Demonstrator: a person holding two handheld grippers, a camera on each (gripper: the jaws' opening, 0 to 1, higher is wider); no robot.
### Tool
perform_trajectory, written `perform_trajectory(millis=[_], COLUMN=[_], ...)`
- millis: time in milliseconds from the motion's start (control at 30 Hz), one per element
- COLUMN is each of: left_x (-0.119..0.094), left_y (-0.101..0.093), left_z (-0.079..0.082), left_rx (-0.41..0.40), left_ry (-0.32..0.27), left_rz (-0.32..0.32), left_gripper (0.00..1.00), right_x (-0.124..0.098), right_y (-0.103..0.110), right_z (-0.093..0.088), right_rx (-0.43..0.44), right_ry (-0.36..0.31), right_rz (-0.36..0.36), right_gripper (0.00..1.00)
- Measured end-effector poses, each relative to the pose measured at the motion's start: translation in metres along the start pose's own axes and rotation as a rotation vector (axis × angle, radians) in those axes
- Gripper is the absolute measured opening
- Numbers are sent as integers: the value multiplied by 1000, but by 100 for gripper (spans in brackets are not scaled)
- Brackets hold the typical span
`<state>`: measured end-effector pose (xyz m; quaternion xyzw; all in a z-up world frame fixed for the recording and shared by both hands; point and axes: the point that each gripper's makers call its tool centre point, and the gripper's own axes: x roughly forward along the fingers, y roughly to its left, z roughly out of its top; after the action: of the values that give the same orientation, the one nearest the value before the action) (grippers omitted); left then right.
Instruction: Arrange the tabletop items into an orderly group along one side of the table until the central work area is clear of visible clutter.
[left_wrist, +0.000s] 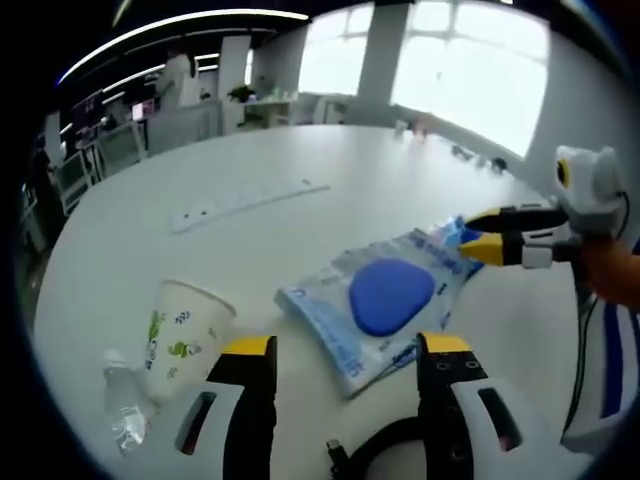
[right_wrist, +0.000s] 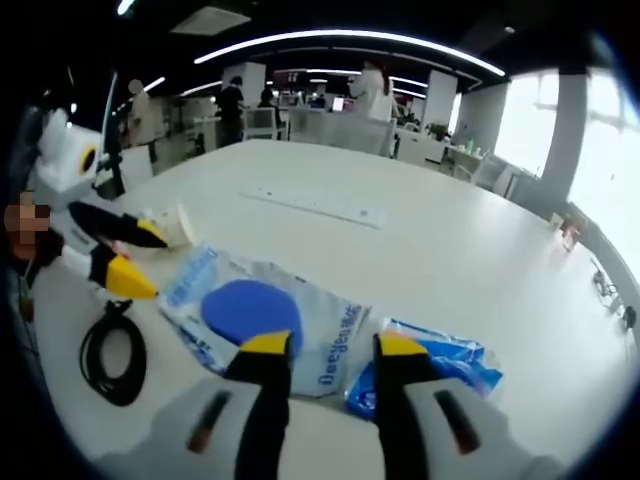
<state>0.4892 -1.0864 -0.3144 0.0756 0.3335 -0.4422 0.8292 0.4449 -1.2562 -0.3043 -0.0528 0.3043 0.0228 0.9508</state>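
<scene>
A flat white-and-blue pack with a round blue pad (left_wrist: 390, 295) (right_wrist: 255, 310) lies on the white table (left_wrist: 300, 160) (right_wrist: 450, 260). My left gripper (left_wrist: 346, 346) stands open just short of the pack's near edge. My right gripper (right_wrist: 334, 346) is open too, its jaws straddling the pack's printed edge; in the left gripper view this right gripper (left_wrist: 482, 233) reaches the pack's far corner. A small blue packet (right_wrist: 445, 365) (left_wrist: 452, 236) lies beside the right jaw. A paper cup with green prints (left_wrist: 185, 335) (right_wrist: 180, 225) stands left of my left gripper, next to a clear bottle (left_wrist: 125, 405) lying down.
A coiled black cable (right_wrist: 110, 360) (left_wrist: 375, 450) lies near the table's edge by my left gripper (right_wrist: 135, 255). A long white power strip (left_wrist: 245, 200) (right_wrist: 320, 205) sits mid-table. Desks, chairs and people stand beyond the table's far side.
</scene>
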Motion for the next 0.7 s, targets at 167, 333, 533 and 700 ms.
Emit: perform_trajectory(millis=[167, 333, 533, 700], left_x=[-7, -17, -27, -34], left_y=[0, 4, 6, 8], left_z=[3, 7, 8, 7], left_rx=[16, 28, 36, 42], left_ry=[-16, -36, -39, -38], left_rz=[3, 15, 27, 34], left_gripper=[63, 67, 72, 73], right_x=[-3, -7, -13, -17], right_y=[4, 9, 14, 19], right_z=[5, 7, 12, 17], right_rx=[20, 14, 22, 20], right_ry=[-15, -13, -24, -36], right_rz=[22, 39, 51, 67], right_gripper=[43, 47, 50, 53])
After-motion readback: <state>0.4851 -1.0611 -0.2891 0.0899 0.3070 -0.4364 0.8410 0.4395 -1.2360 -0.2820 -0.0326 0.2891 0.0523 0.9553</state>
